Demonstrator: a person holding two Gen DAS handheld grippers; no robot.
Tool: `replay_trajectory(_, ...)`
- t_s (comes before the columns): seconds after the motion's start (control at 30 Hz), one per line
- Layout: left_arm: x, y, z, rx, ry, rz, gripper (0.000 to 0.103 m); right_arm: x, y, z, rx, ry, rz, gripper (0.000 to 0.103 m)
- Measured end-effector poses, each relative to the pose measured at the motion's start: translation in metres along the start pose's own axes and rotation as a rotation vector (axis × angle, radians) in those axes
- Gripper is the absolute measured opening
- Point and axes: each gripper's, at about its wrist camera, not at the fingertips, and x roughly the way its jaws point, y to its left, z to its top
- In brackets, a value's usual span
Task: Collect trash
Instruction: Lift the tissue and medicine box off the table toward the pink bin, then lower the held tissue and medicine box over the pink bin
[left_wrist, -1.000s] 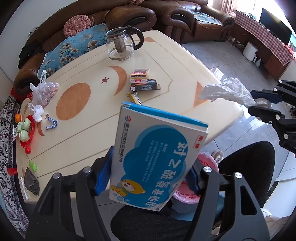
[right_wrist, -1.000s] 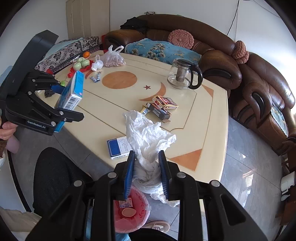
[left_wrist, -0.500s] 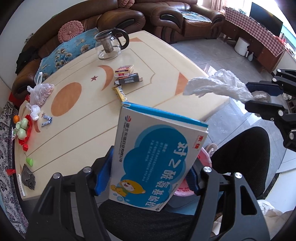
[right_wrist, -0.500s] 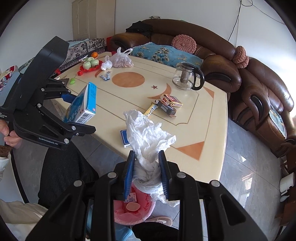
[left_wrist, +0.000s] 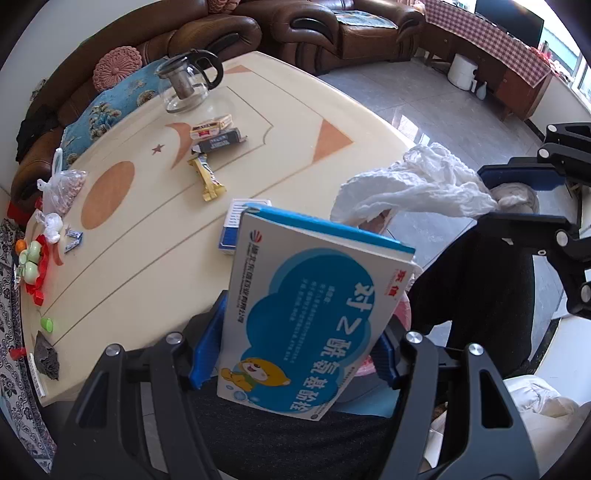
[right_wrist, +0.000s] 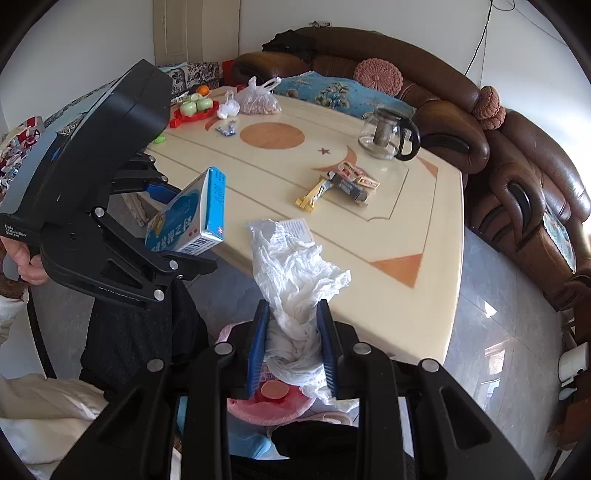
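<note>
My left gripper is clamping the blue and white medicine box, and my right gripper is squeezing the crumpled white tissue. I am holding both beside the table edge, above a pink bin.

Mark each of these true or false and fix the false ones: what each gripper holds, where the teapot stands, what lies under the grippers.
1. The left gripper holds a blue and white box. True.
2. The right gripper is empty. False: its fingers clamp crumpled white plastic.
3. The glass teapot lies tipped over on the floor. False: it stands upright on the table.
4. A pink-lined bin shows below the right gripper. True.
</note>
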Motion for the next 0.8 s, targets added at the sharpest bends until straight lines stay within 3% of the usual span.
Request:
replay_trajectory(0.37,0.049,-0.023,-0.026,0.023,0.072,-0.058,0.066,0.032,0.005,-0.032,0.034,0.073,0.039,0.026)
replay_trajectory(0.8,0.132,-0.028,-0.047,-0.028,0.187,-0.115,0.066,0.101,-0.006,-0.068,0.091,0.184,0.072,0.026)
